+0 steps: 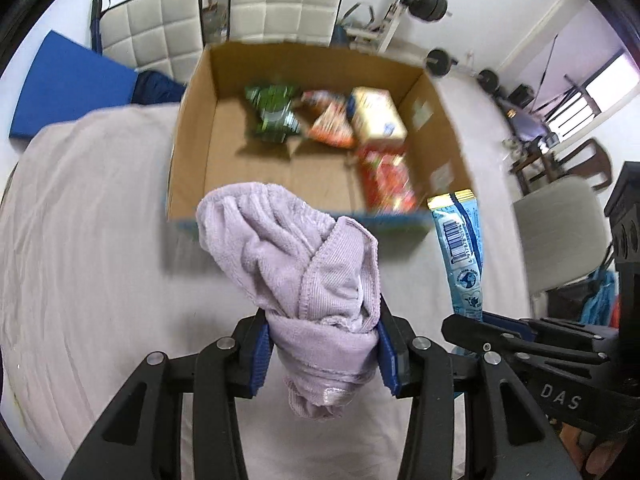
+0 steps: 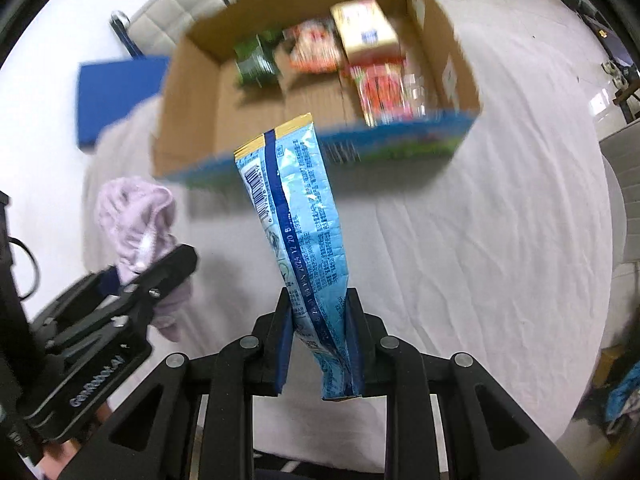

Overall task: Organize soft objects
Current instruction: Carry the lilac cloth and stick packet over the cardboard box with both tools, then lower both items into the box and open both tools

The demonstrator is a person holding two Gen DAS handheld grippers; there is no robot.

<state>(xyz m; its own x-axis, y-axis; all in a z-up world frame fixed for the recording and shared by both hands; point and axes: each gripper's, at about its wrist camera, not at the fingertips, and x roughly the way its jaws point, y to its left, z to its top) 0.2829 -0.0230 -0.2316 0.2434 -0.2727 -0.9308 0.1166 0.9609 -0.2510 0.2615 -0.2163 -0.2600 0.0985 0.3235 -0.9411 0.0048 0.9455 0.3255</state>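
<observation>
Tongs: left gripper (image 1: 324, 354) squeezes the purple cloth (image 1: 296, 256); right gripper (image 2: 320, 350) squeezes the blue packet (image 2: 296, 216) | Step: looks like carrying both to the cardboard box (image 1: 192, 120) | Place: both held up on the near side of the box, not inside | Next: likely lift over the box's near wall, then let go.

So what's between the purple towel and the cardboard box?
Nothing but the white sheet. In the left wrist view, the towel, held by the left gripper, hangs just before the box.

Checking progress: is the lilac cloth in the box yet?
Out. The lilac cloth hangs bunched in the left claw, short of the cardboard box.
</observation>
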